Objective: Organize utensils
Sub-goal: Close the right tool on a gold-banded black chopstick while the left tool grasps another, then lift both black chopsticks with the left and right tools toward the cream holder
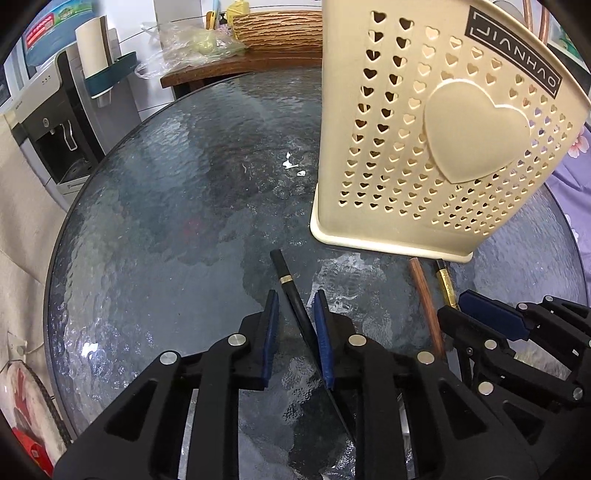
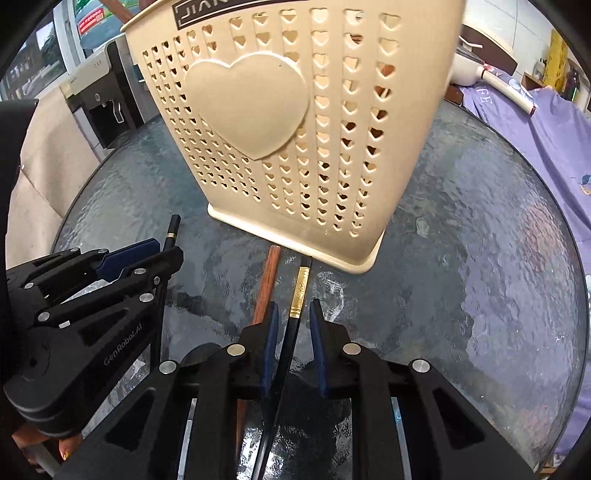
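Note:
A cream utensil holder pierced with heart holes stands on the round glass table. My left gripper is open. A black chopstick with a thin gold band lies between its blue pads, close to the right one, with a gap showing. My right gripper is open too, astride a black chopstick with an ornate gold sleeve. A brown wooden chopstick lies just outside its left finger. All three point toward the holder's base.
A water dispenser stands beyond the table's left edge. A wooden side table with a woven basket and plastic bags is behind. Purple cloth lies off the right rim. The two grippers sit close side by side.

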`<state>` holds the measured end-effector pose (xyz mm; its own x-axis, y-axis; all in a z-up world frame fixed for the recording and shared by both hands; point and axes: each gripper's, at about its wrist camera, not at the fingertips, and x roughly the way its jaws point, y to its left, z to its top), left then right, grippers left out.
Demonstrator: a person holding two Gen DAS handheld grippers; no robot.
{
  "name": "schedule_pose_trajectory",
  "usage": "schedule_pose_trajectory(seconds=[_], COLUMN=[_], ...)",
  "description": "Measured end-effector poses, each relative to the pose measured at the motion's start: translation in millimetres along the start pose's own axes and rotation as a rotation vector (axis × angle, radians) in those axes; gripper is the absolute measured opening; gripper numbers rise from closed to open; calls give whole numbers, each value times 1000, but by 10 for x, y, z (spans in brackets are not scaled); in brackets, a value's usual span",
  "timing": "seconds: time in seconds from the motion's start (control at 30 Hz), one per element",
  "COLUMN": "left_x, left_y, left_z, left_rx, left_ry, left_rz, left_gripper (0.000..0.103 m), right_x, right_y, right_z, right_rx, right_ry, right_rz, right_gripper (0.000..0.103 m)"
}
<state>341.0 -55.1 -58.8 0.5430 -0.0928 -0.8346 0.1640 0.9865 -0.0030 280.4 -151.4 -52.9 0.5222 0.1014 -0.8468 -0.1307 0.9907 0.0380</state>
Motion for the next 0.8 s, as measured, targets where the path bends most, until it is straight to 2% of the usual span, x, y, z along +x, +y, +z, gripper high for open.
schedule_pose_trajectory(seconds=[0.1, 0.33, 0.8], left_x=[-4, -45, -106], left_y=[3, -58, -5], left_z=[-9, -93, -181], left_rx=[-9, -8, 7], left_ry=[-3, -13, -22], left_rz=[-3, -8, -33], left_gripper=[14, 13, 9], right_x=[13, 24, -14], right_y=[29, 71, -82], right_z=[14, 26, -44], right_rx=[-7, -21, -29], right_ry=[-2, -2, -6], right_rz=[-12, -8, 32], right_gripper=[16, 9, 7])
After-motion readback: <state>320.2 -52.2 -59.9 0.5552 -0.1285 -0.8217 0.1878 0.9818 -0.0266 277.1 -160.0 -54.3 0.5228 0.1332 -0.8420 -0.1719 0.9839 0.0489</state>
